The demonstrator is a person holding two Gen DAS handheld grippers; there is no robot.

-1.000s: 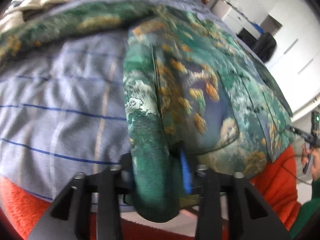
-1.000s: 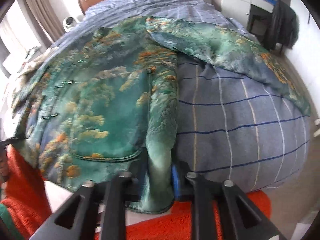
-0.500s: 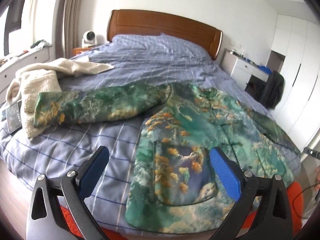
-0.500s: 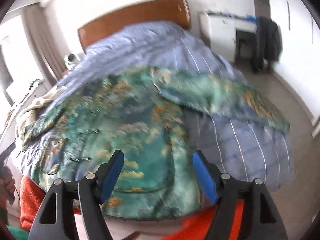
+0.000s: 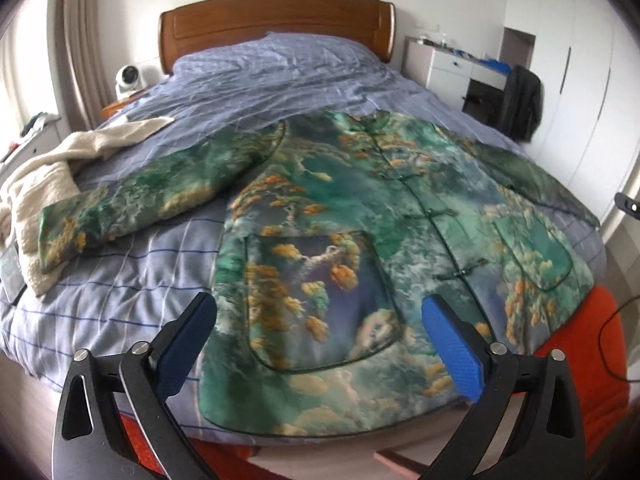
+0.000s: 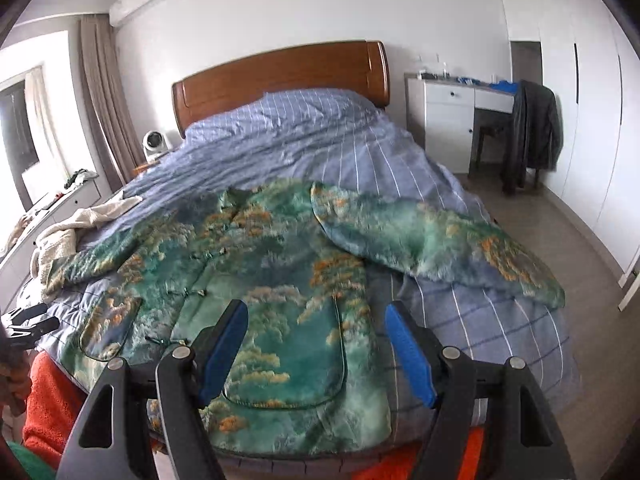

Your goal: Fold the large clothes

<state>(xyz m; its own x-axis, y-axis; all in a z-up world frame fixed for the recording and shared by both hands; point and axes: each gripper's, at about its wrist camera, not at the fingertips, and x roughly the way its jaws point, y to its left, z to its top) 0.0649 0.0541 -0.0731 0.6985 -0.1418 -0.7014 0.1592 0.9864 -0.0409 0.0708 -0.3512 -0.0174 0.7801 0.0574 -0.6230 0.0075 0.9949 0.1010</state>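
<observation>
A green padded jacket (image 5: 360,216) with orange and white landscape print lies flat, front up, on the bed, its hem at the foot edge. Both sleeves are spread out to the sides. It also shows in the right wrist view (image 6: 276,300). My left gripper (image 5: 320,344) is open and empty, held back from the hem over the jacket's left pocket. My right gripper (image 6: 316,352) is open and empty, held back from the hem over the right pocket.
The bed has a blue checked duvet (image 5: 132,288) and a wooden headboard (image 6: 280,76). A cream blanket (image 5: 44,176) lies at the bed's left edge. An orange cover (image 5: 576,344) hangs at the foot. A white desk and chair with a dark coat (image 6: 532,132) stand on the right.
Both grippers let go of the jacket's hem, opened wide and drew back and up from the bed. The jacket stays flat.
</observation>
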